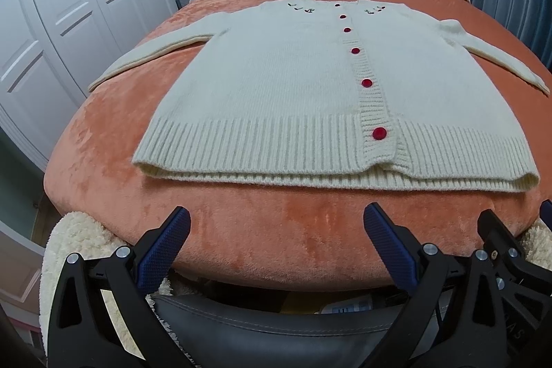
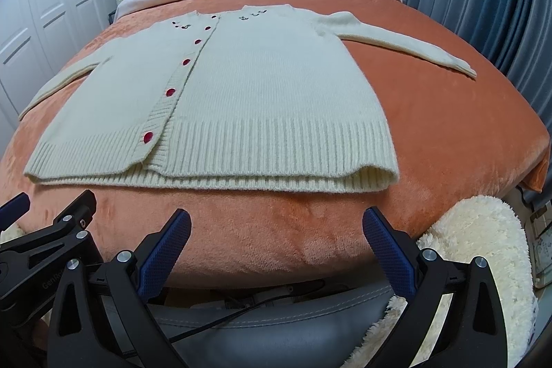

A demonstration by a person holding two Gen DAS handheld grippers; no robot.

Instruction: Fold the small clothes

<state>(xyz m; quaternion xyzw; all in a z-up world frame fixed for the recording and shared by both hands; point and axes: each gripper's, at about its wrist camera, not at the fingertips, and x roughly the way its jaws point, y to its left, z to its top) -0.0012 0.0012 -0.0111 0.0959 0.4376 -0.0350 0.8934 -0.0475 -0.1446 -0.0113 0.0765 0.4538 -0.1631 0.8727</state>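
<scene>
The cream cardigan (image 1: pixel 276 75), soft and floppy, is lying flat on the orange blanket (image 1: pixel 276 230), awaiting sleeve-cuff grasps while the left gripper (image 1: pixel 276 219) and right gripper (image 2: pixel 276 223) are hovering released, empty.

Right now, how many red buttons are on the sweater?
6 red buttons, in a line up the cardigan's ribbed front strip: one on the bottom hem, four climbing the middle, one at the neckline. None seem hidden.
</scene>
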